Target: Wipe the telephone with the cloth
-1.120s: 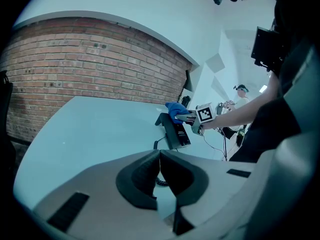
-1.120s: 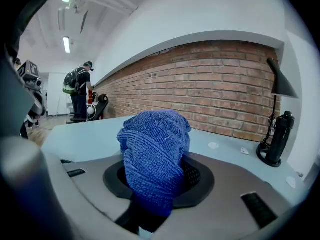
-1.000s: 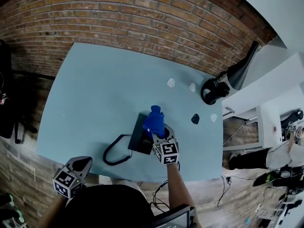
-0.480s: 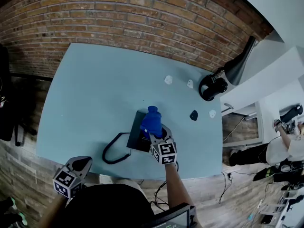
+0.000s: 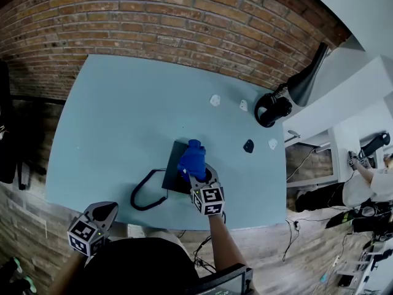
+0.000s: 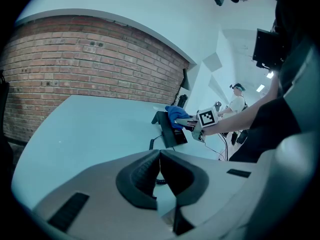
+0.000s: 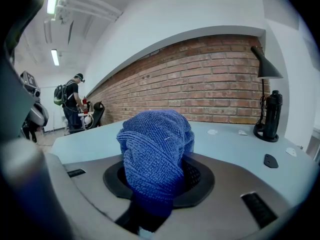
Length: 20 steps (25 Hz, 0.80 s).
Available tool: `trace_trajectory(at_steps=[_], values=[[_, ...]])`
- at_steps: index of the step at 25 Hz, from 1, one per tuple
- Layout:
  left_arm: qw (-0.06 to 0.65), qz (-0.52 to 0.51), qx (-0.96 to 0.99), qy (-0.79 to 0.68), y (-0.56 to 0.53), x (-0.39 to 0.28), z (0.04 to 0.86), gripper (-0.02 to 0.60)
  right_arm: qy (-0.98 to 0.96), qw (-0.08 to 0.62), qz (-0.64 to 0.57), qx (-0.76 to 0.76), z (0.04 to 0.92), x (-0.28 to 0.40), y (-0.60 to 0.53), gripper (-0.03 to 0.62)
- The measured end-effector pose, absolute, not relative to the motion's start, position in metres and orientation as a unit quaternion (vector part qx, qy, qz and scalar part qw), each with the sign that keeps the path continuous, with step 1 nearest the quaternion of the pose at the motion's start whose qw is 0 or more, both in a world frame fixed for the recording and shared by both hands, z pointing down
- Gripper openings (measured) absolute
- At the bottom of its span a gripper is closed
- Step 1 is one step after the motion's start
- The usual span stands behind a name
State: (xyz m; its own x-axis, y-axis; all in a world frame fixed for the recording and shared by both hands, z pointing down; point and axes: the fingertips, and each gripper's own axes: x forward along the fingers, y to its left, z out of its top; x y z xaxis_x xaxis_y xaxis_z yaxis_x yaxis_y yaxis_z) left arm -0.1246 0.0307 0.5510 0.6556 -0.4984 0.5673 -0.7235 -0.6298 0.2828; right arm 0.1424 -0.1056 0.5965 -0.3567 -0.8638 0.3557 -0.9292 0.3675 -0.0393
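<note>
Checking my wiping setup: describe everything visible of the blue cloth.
The cloth is deep blue, ribbed like knitted microfibre, bunched into a rounded wad. The right tool is shut on its lower part, so it bulges past the jaws. From the head view it sits over the right side of the black telephone; actual contact is unclear.

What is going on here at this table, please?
A person holds a gripper in each hand. The right gripper is shut on a blue cloth and holds it on top of the black telephone, which lies on the light blue table. The left gripper is shut and empty, near the table's front edge, apart from the telephone.
</note>
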Motion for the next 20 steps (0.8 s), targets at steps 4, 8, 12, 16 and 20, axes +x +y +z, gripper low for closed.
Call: trace_trajectory(at_steps=[4, 8, 12, 16, 20], values=[[0.251, 0.223, 0.874, -0.35, 0.032, -0.124, 0.551, 0.008, -0.81, 0.136, 0.121, 0.557, 0.6, 0.141, -0.097, 0.147], [0.253, 0.223, 0.874, -0.35, 0.034, -0.123, 0.552, 0.008, -0.812, 0.138, 0.129, 0.553, 0.607, 0.137, -0.084, 0.147], [0.253, 0.222, 0.875, -0.348, 0.035, -0.122, 0.552, 0.008, -0.809, 0.13, 0.143, 0.556, 0.613, 0.133, -0.072, 0.147], [0.253, 0.223, 0.875, -0.347, 0.036, -0.122, 0.552, 0.008, -0.803, 0.125, 0.155, 0.561, 0.618, 0.13, -0.061, 0.147], [0.254, 0.225, 0.875, -0.345, 0.038, -0.121, 0.553, 0.008, -0.801, 0.12, 0.167, 0.562, 0.623, 0.126, -0.049, 0.147]])
